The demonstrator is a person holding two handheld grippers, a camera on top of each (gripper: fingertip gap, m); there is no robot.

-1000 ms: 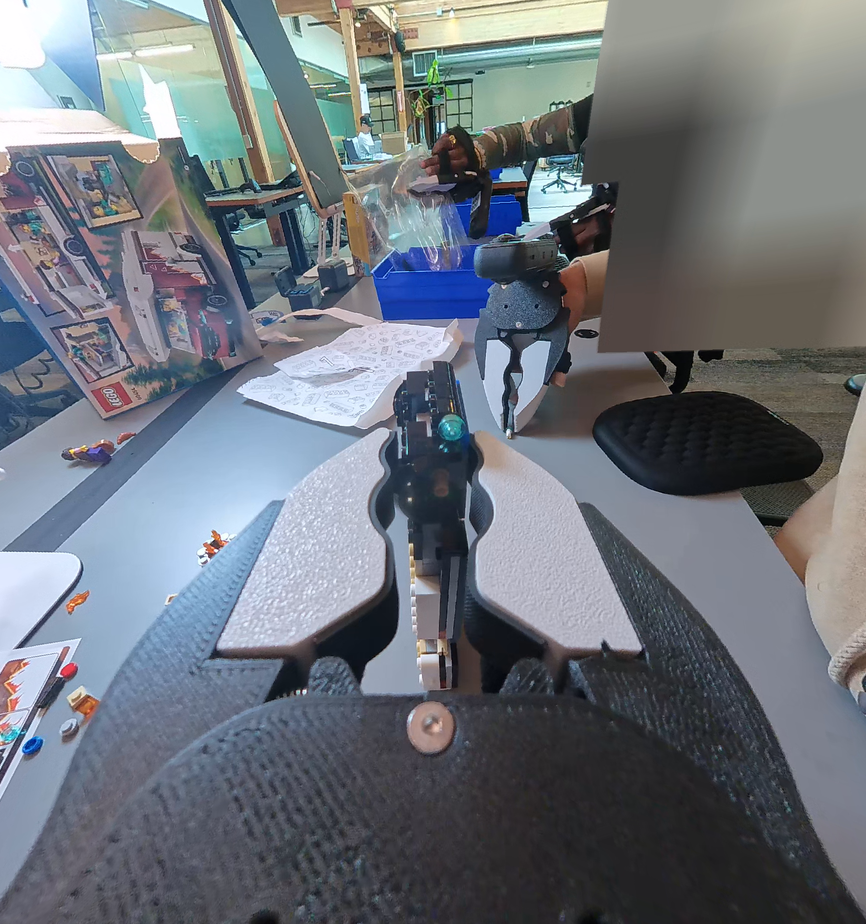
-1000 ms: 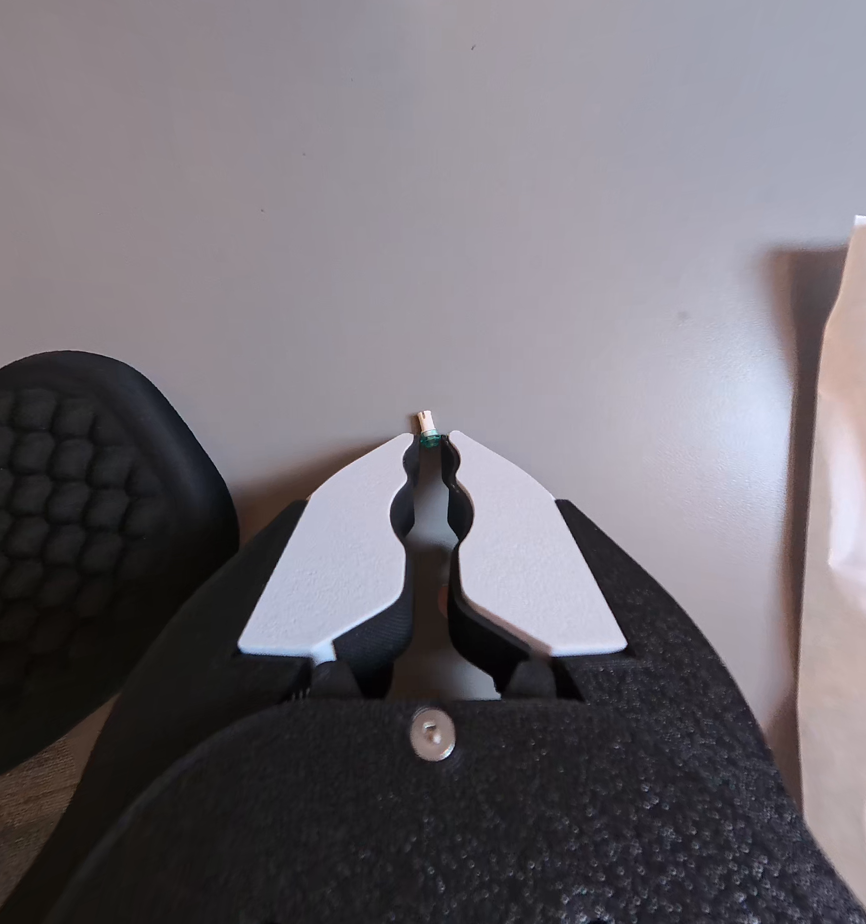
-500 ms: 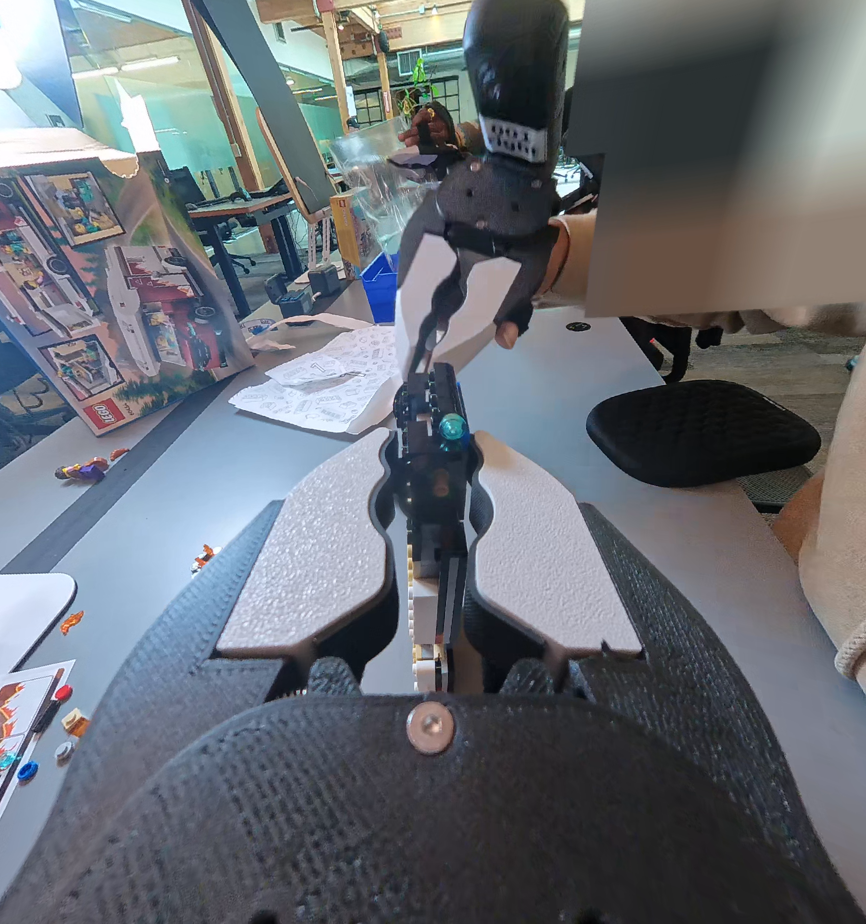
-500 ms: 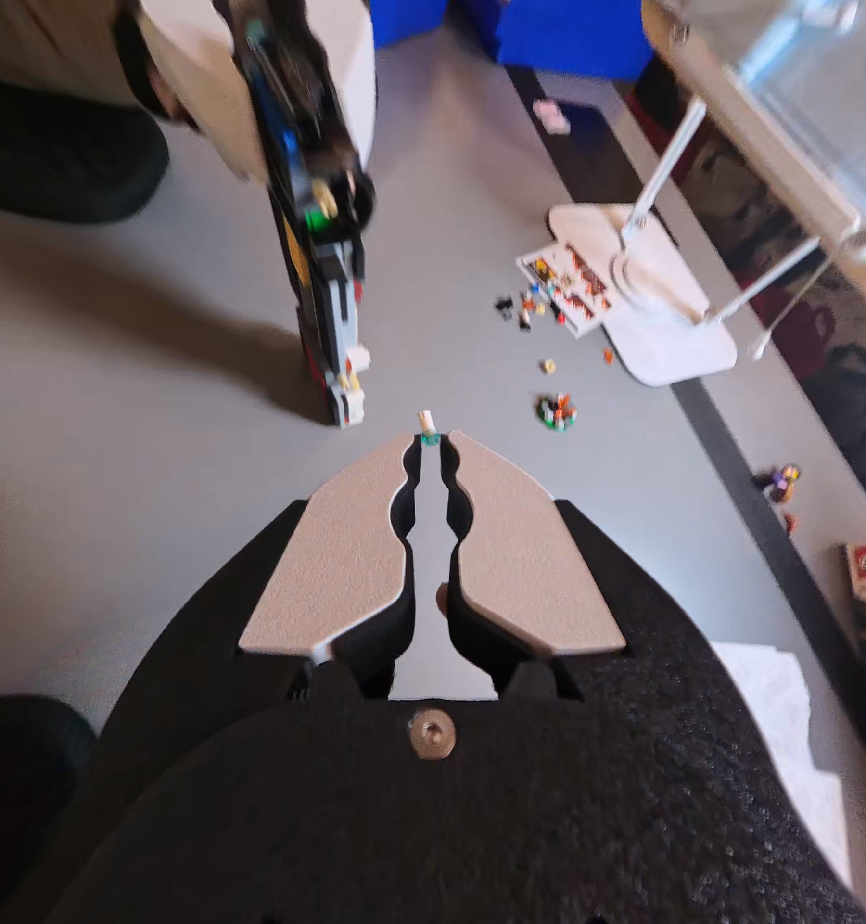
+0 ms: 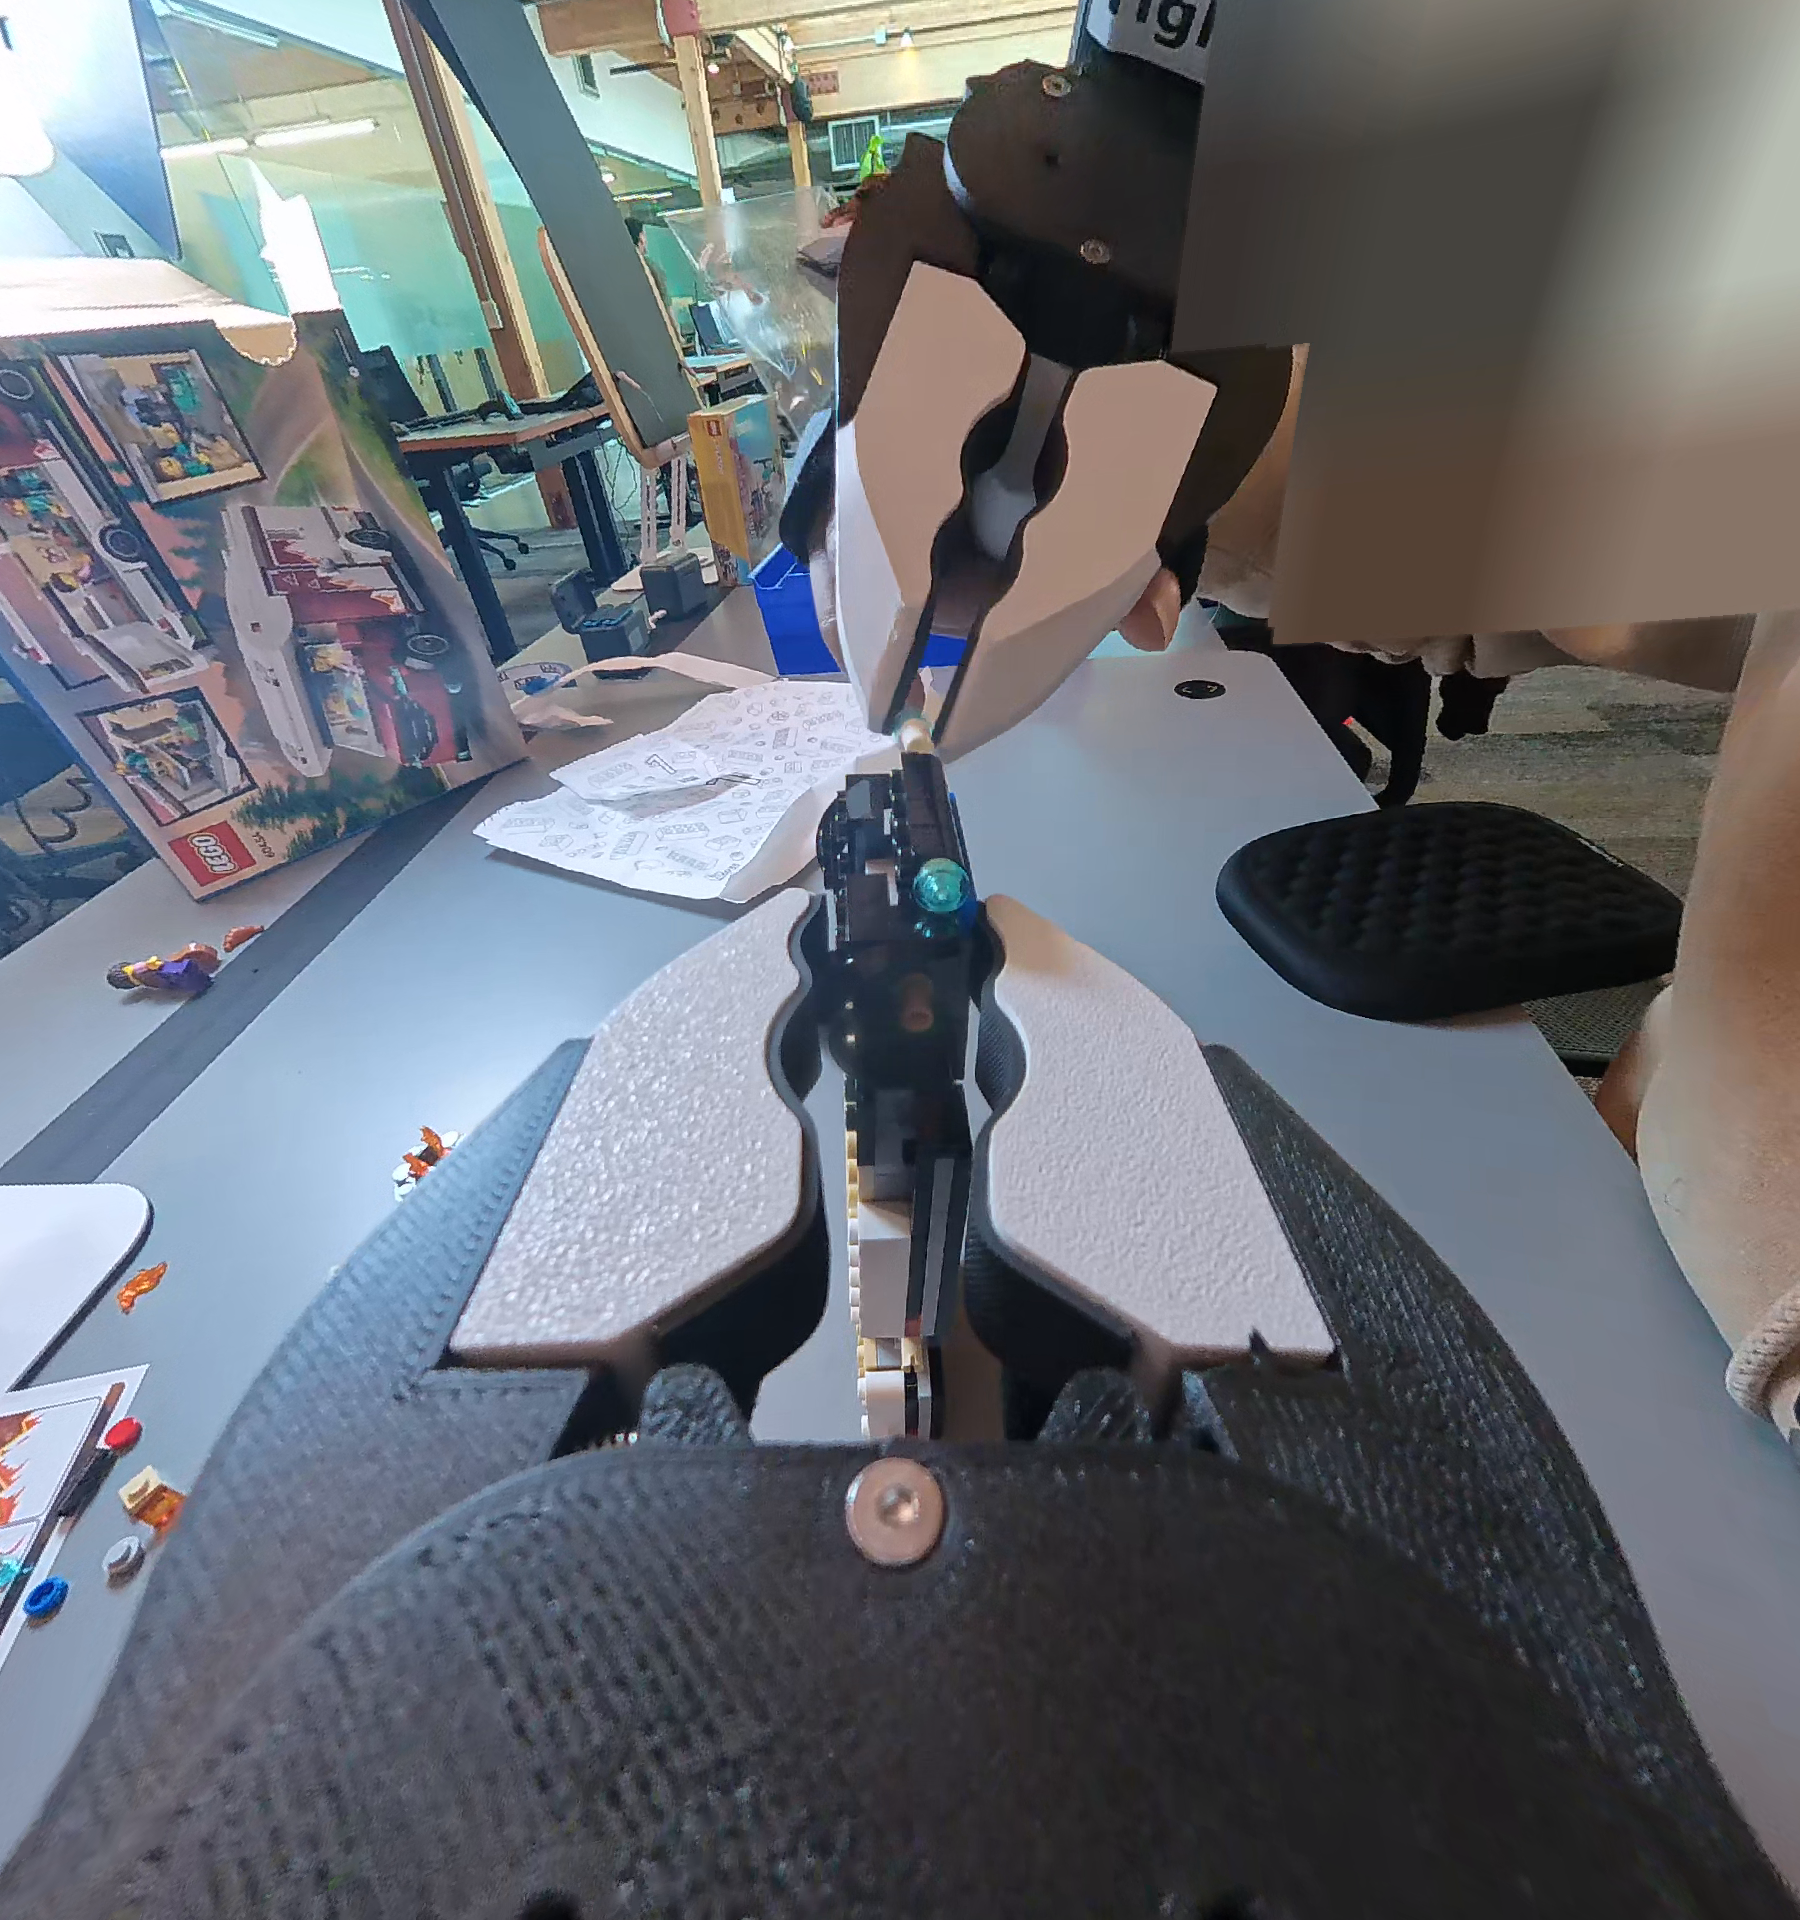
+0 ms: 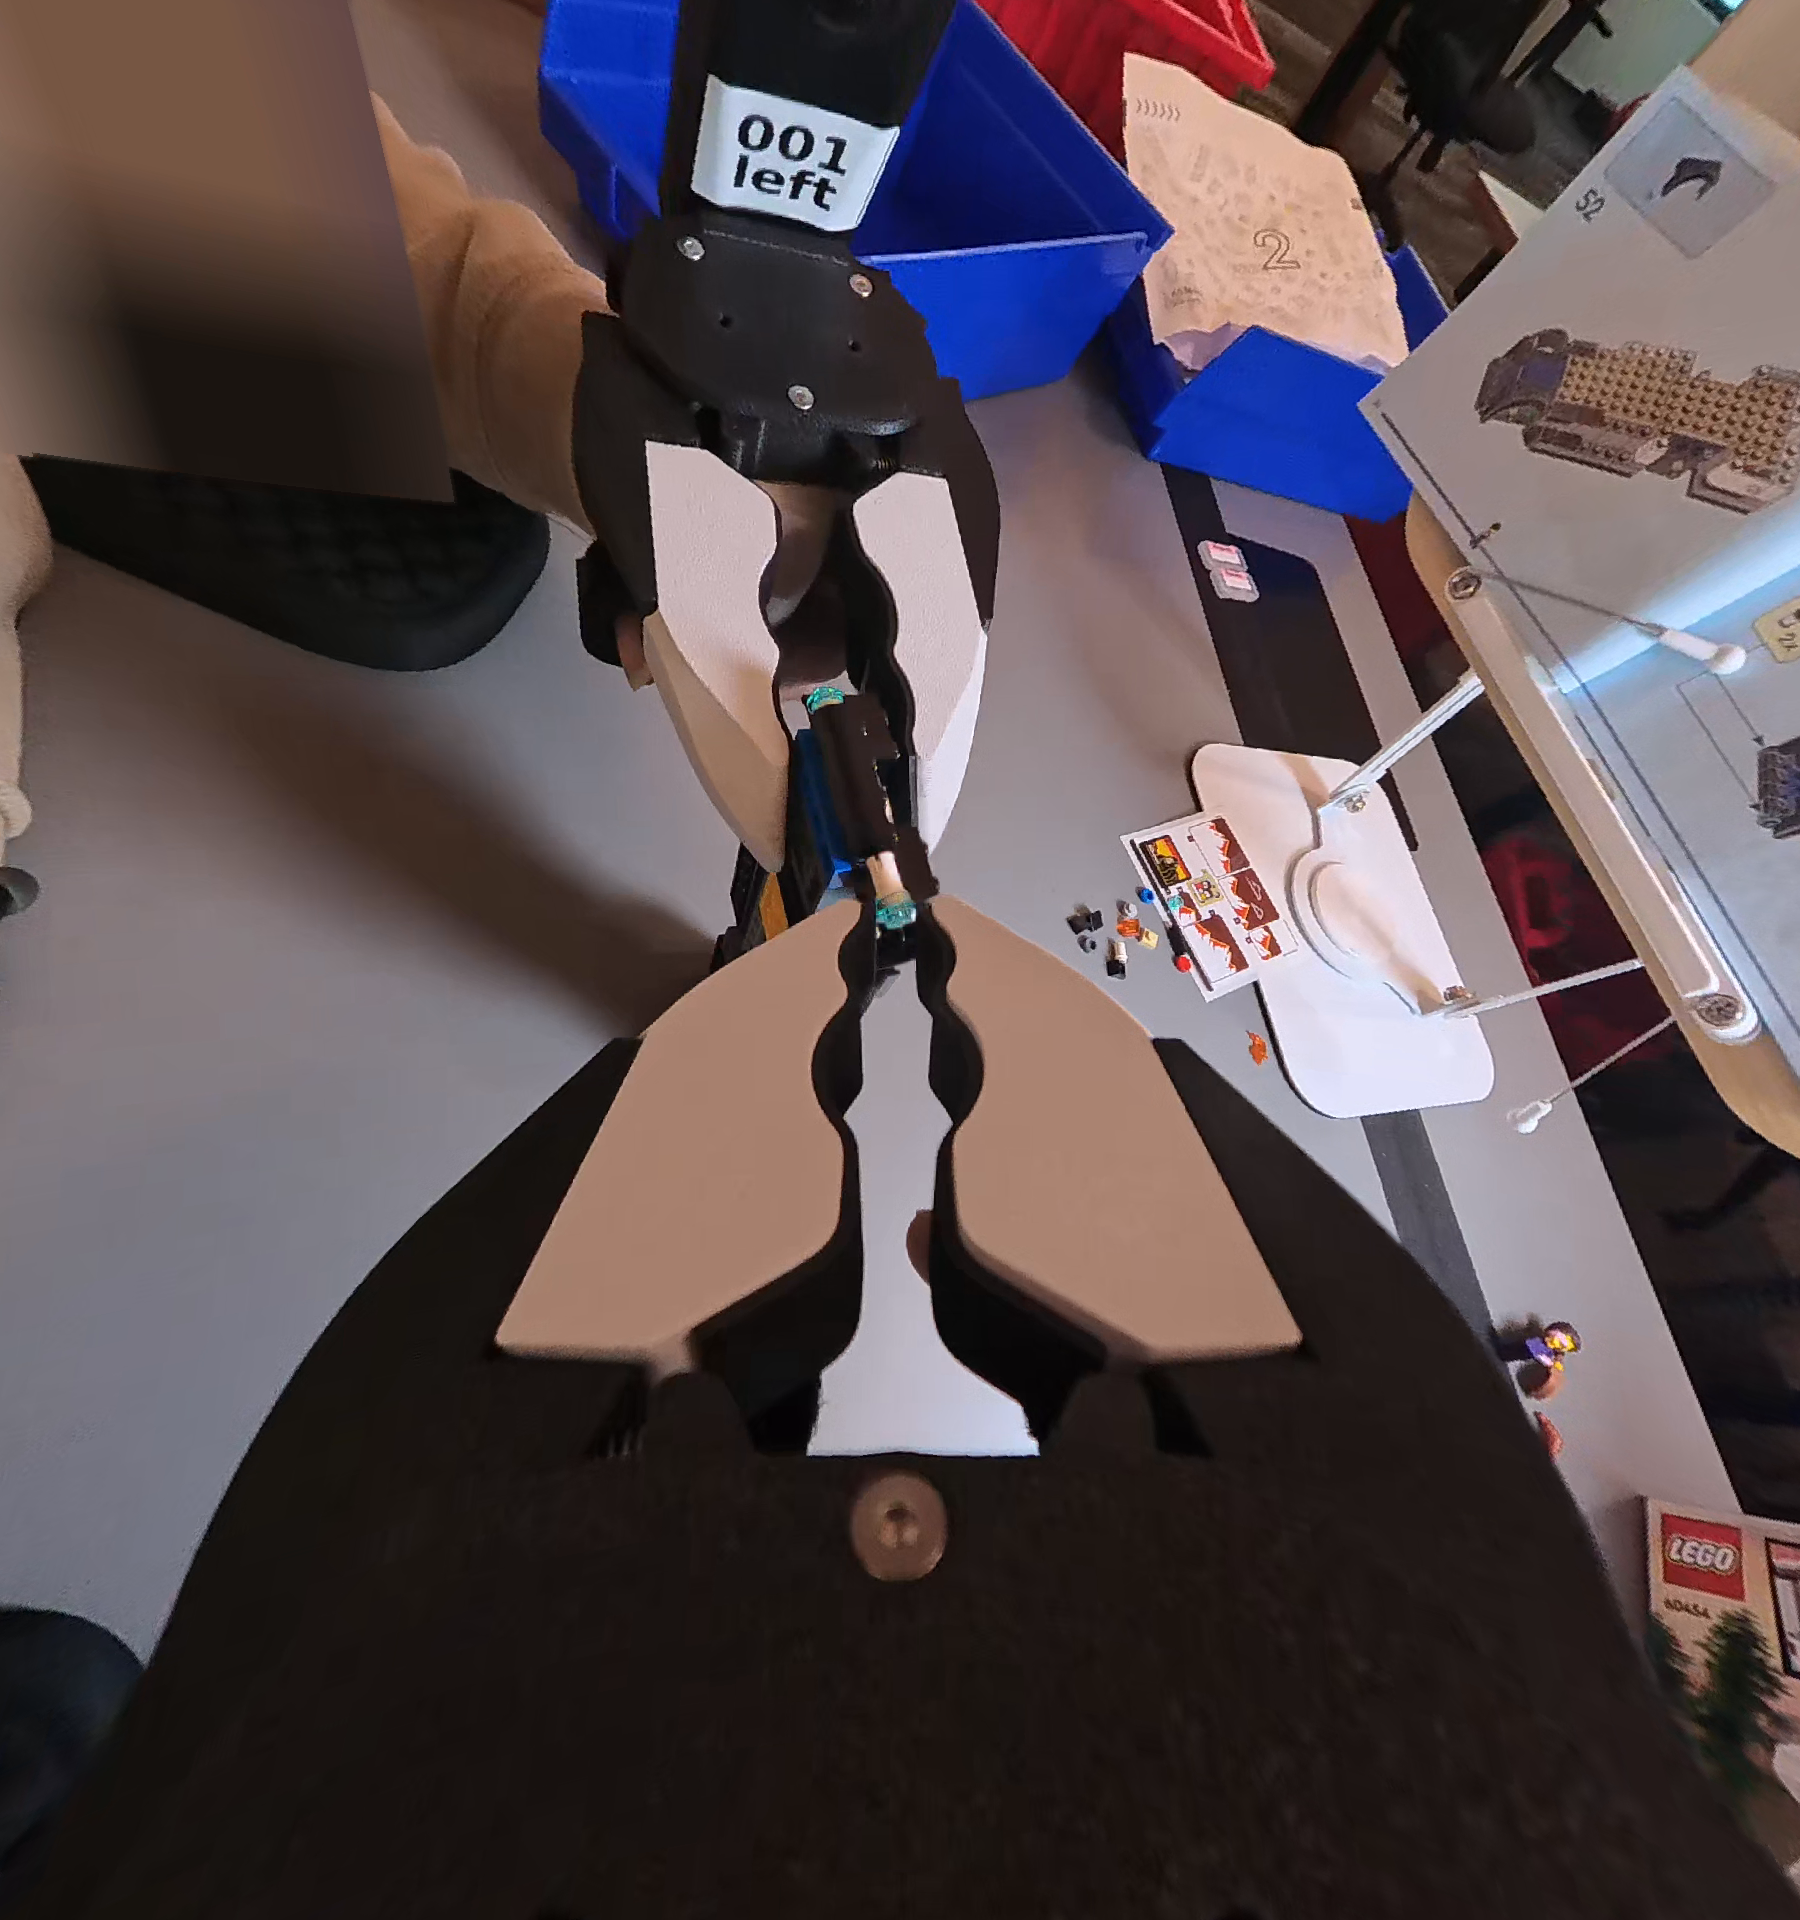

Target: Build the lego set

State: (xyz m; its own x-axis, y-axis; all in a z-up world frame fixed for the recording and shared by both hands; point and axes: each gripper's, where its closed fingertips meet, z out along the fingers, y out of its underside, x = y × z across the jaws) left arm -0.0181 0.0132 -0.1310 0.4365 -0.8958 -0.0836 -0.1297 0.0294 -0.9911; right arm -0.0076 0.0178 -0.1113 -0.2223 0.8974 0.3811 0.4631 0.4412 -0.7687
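Working over the grey table (image 5: 1135,831), you have a big printed box (image 5: 200,582) standing far left and blue bins (image 6: 1000,249) beyond, with a manual (image 6: 1654,416) propped on a white stand (image 6: 1374,987). A black pad (image 5: 1447,904) lies to your right, and a printed paper bag (image 5: 688,800) lies flat ahead. Loose small parts (image 6: 1135,935) sit by a sticker sheet (image 6: 1208,914).

Your left gripper (image 5: 896,914) is clamped partway closed on the black brick model (image 5: 896,997), fingers (image 5: 667,1122) pressing both its flanks, the model's far end sticking out past the tips. Your right gripper (image 6: 896,904) is pinched nearly shut on a tiny white peg with a teal cap (image 6: 891,899), gripping it at the cap so the white end points out. That peg now sits just at the model's far top edge; whether it already touches, you cannot tell from either view.

Doing this well likely means keeping the model rigid in the left grip and the peg square to the stud it meets. Line up first, then press straight along the peg's axis, gently. A tilted push could flick so small a piece out of the tips.
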